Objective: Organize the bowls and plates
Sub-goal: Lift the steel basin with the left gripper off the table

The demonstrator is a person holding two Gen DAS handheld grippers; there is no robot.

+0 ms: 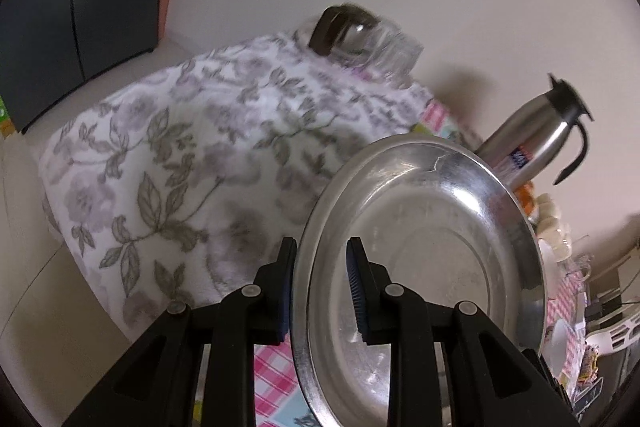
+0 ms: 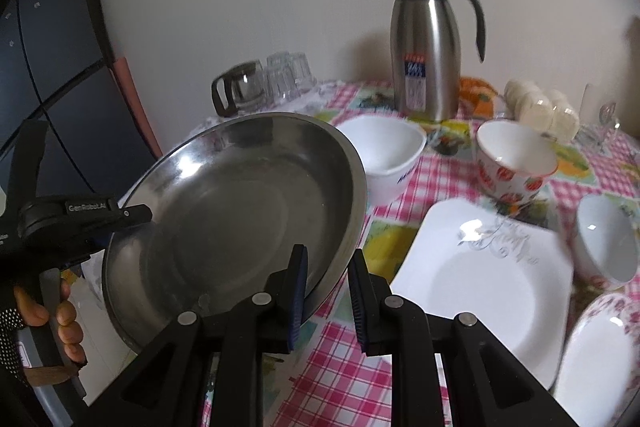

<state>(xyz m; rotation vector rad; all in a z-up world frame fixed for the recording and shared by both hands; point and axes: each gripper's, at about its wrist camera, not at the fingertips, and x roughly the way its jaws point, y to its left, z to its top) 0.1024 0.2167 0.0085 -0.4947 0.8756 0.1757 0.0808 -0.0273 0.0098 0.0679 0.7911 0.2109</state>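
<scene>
Steel plate (image 2: 240,203), near rim gripper-hidden

Black hand-held gripper (image 2: 326,291), blue ribbed pads (image 2: 298,297)

Steel plate (image 2: 236,211) near left above the table (image 2: 404,187), square plate (image 2: 492,279) right, bowls behind it, flask (image 2: 426,59) far, glasses (image 2: 288,75) far left.

My counter (image 2: 420,183) wears a pink checked cloth; on it stand a steel jug (image 2: 426,55), white bowls (image 2: 380,151), a square plate (image 2: 488,267) and glasses (image 2: 288,75).
</scene>
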